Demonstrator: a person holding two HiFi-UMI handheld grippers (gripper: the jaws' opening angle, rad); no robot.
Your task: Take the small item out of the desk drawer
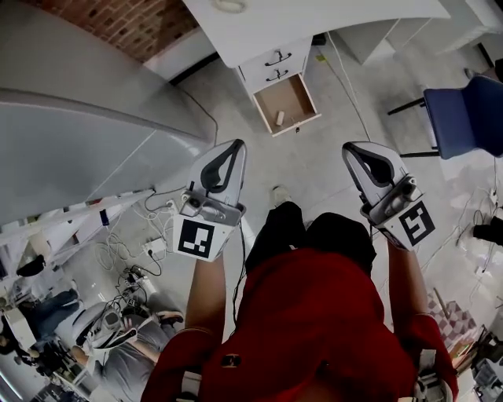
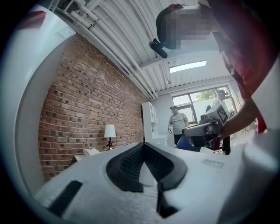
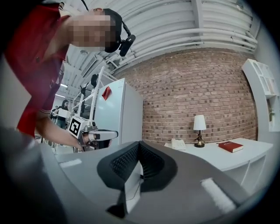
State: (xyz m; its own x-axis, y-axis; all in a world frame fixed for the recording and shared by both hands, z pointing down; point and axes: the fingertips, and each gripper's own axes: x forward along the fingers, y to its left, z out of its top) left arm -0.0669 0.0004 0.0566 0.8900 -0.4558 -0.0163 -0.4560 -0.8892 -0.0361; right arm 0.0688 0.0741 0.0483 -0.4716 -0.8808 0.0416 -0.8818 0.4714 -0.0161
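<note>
Brown-board floor of the open drawer (image 1: 271, 94), below two shut drawers of the white desk (image 1: 314, 23), holds the small item (image 1: 280, 118). It is a pale, short cylinder lying flat near the drawer's front panel, approx. mid-width. Its long axis runs front-to-back, i.e. along the drawer's pull direction, w/ only a slight tilt; which end is which cannot be told.

L gripper (image 1: 234, 148) and R gripper (image 1: 351, 149) are both held level, jaws closed, pads meeting at the tips, nothing between them.

The item lies ahead of and below both. In the head view it sits up and right of the L tips, and up and left of the R tips. L appears the nearer.

Judgement: whichever gripper goes in must open, pitch down into the drawer, then close across the item's short axis.
</note>
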